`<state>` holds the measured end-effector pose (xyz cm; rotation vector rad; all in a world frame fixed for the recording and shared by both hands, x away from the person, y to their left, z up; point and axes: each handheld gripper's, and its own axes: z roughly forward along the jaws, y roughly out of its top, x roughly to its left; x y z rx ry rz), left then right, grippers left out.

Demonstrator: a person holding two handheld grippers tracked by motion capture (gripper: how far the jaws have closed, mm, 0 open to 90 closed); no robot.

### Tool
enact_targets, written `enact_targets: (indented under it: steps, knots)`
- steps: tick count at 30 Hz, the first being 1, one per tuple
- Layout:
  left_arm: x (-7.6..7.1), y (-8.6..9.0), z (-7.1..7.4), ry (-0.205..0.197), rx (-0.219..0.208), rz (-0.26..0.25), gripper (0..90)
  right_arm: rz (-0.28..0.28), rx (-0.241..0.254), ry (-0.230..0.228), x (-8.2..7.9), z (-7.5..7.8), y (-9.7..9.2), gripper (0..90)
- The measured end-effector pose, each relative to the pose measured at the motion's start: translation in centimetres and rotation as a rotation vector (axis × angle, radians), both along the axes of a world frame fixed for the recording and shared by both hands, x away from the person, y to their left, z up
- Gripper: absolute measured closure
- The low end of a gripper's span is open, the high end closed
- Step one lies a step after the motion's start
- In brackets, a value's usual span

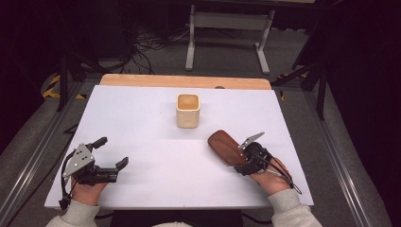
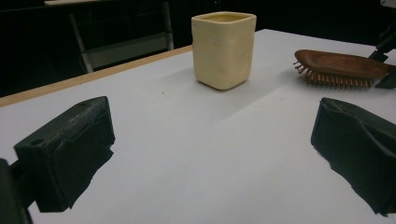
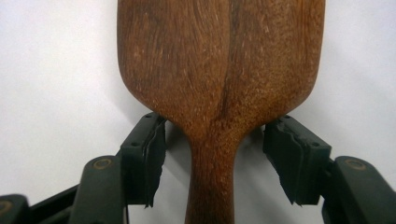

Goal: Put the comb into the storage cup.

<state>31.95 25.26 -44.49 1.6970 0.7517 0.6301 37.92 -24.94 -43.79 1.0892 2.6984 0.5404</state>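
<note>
The jaws of the right gripper [image 3: 215,158] are seen standing apart on either side of the narrow handle of a wooden hairbrush [image 3: 219,70], just below the point where the handle widens into the head; a gap is visible between each black pad and the wood, so the handle is straddled but not yet pinched. In the high view the right gripper [image 1: 242,161] is held low over the near right part of the white table [image 1: 142,109], with its grey three-cornered plate tilted upward and its cable trailing back over the person's right hand [image 1: 269,178]. The hairbrush [image 1: 227,147] is laid on the table with its smooth brown back turned up and its head pointing away and to the left of the gripper; in the left gripper view its bristles [image 2: 334,78] are shown facing down onto the surface. The left gripper [image 1: 113,153] is held at the near left of the table, well apart from the brush, and its jaws are spread wide with nothing between them, as is confirmed by the bare table seen between the two pads [image 2: 70,149] in its own view. It is carried by the left hand [image 1: 87,191], which rests at the table's near edge. Beyond both grippers, near the middle of the table, a cream square-sided cup [image 1: 187,110] is stood upright, apart from the brush head. A strip of bare wood [image 1: 184,81] is seen along the far edge.
</note>
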Motion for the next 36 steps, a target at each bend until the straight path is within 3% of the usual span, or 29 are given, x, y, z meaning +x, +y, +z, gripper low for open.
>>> enact_targets:
  steps: [5,14,26,36]
  knots:
    - [-0.02,-0.01,0.0,0.0,0.001,0.0,0.5,-0.011,0.0,0.0,-0.1,0.15,0.15,57.9]
    - [0.0,-0.02,0.01,-0.003,0.007,0.0,0.5,0.0,-0.007,0.011,-0.26,0.24,0.41,69.9]
    - [-0.02,0.0,0.01,0.002,0.001,0.004,0.6,-0.007,0.006,0.009,-0.37,0.25,0.29,72.2]
    - [-0.01,-0.04,-0.01,0.003,0.004,0.005,0.5,0.01,0.027,-0.053,-0.93,0.32,0.25,72.5]
